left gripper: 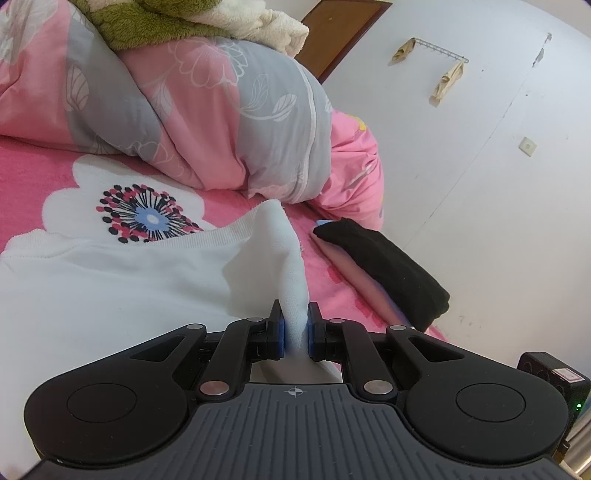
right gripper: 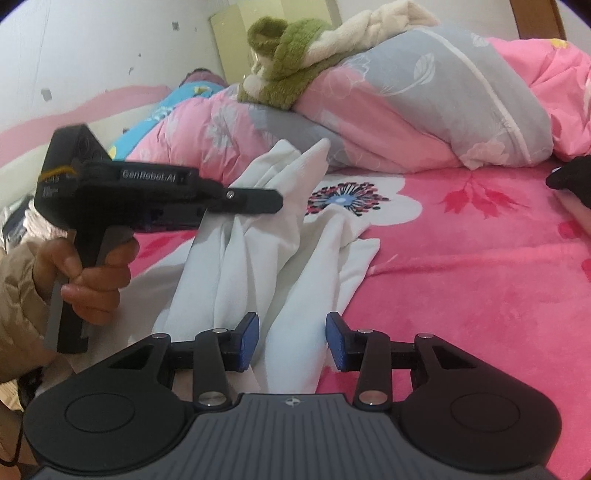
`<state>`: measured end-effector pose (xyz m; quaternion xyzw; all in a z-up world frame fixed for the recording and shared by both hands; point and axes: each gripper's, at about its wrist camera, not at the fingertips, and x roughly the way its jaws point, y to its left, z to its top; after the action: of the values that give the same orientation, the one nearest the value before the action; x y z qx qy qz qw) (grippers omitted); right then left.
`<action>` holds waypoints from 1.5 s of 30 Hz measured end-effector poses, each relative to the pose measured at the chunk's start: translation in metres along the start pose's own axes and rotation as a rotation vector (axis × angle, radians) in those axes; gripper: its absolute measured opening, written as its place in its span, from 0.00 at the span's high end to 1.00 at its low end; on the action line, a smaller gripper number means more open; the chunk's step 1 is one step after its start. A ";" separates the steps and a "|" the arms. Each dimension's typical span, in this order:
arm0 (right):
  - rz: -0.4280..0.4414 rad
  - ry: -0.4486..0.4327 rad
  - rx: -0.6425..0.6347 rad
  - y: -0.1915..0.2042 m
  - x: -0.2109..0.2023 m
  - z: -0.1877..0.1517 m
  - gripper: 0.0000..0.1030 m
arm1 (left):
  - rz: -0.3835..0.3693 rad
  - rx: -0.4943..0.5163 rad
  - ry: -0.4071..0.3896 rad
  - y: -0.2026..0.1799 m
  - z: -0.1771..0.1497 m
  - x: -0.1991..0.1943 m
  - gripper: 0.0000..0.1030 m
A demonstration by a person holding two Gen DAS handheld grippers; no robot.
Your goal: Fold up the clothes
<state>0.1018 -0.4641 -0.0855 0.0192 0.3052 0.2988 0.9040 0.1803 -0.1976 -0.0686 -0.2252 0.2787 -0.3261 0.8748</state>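
This is a bedroom in a home. A bed (right gripper: 461,295) fills both views, spread with a fleecy pink blanket with big white flowers. A bunched pink and grey floral duvet (left gripper: 207,122) lies across it, with green and cream plush throws (right gripper: 295,70) heaped on top. Behind stands a scuffed white wall (left gripper: 480,166) carrying a hook rail (left gripper: 439,50) and a small switch plate (left gripper: 527,147). A brown wooden headboard (left gripper: 343,33) shows at the wall.
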 end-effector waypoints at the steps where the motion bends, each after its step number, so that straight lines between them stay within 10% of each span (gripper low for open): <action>1: -0.006 0.006 0.000 0.000 0.001 0.000 0.58 | 0.000 0.000 0.000 0.000 0.000 0.000 0.91; 13: -0.027 0.010 0.164 -0.008 0.006 -0.004 0.88 | 0.000 0.004 -0.003 0.000 0.001 0.001 0.91; 17: -0.063 -0.017 0.156 0.000 0.001 -0.004 0.85 | 0.000 0.004 -0.003 0.000 0.001 0.001 0.91; 22: -0.176 -0.047 0.035 0.017 -0.008 -0.001 0.52 | -0.002 0.000 0.000 0.002 0.002 0.002 0.91; 28: -0.220 -0.046 -0.157 0.041 -0.012 0.001 0.56 | -0.004 -0.001 0.002 0.001 0.001 0.002 0.91; 45: -0.212 0.026 -0.182 0.050 0.000 0.001 0.65 | -0.003 -0.008 0.006 0.002 0.001 0.003 0.91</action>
<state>0.0755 -0.4227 -0.0741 -0.0991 0.2889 0.2282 0.9245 0.1834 -0.1979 -0.0697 -0.2280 0.2824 -0.3269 0.8726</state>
